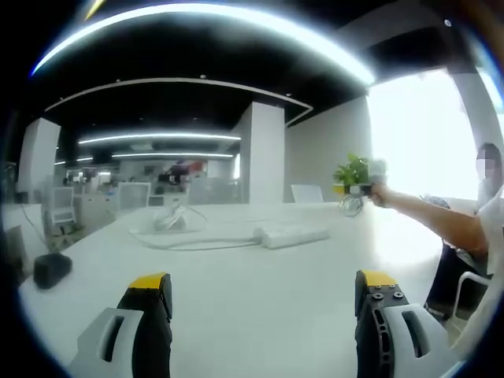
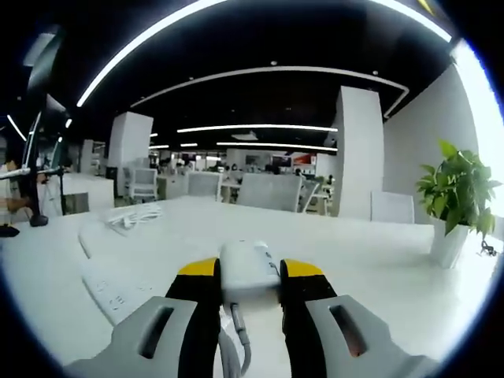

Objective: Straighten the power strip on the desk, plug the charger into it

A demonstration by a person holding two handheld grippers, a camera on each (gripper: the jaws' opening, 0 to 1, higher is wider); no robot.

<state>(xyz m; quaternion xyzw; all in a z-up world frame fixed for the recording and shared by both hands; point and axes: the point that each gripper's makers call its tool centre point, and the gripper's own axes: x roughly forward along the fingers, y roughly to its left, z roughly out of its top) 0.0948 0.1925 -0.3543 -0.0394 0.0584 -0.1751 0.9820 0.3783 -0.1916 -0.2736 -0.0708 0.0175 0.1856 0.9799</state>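
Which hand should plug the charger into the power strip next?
Right. The right tongs are shut on the charger, with the power strip just below-left. The left tongs are open and hold nothing.

Counting one power strip [image 1: 291, 234], lying on one white desk [image 1: 252, 331]. Counting one charger [image 2: 249, 264], sitting clamped between the two yellow-tipped jaws of the right gripper [image 2: 249, 277]. Counting two grippers in all, the left gripper [image 1: 264, 287] standing with its two jaws apart around nothing. Counting one loose coil of white cable [image 1: 169, 228], one small dark object [image 1: 51, 269] near the desk's edge, and one potted plant [image 2: 457, 193]. Seeing one person's arm [image 1: 429, 216] reaching in. Tallying several office chairs [image 2: 272, 191] behind the desk, too blurred for counting exactly.
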